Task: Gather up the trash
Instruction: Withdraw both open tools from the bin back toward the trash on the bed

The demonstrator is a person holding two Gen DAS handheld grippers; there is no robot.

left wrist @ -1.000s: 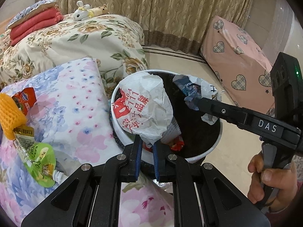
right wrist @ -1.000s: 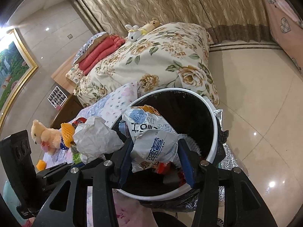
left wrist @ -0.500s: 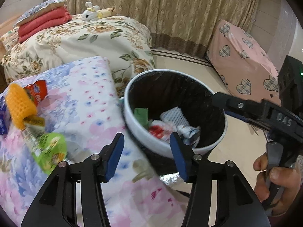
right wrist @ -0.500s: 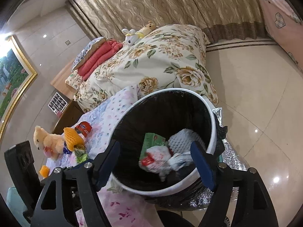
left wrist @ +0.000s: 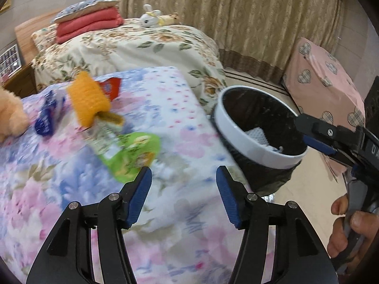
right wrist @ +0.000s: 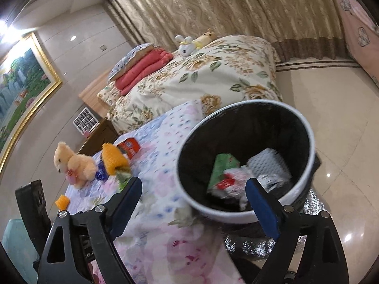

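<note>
My left gripper is open and empty above the flowered cloth, just below a green pouch. Beyond it lie an orange foam net, a red wrapper and a blue wrapper. The white bin with a black liner stands at the cloth's right edge. My right gripper is open and empty over the bin's near rim; it also shows in the left wrist view. Inside the bin lie a green box, white foam and crumpled bags.
A teddy bear sits on the cloth's far left, with a small orange piece near it. A bed with a floral cover lies behind. A pink covered object stands on the right. Shiny tiled floor surrounds the bin.
Both grippers opened and dropped their crumpled bags into the bin. The left gripper then swung left, away from the bin and over the cloth toward the green pouch.
</note>
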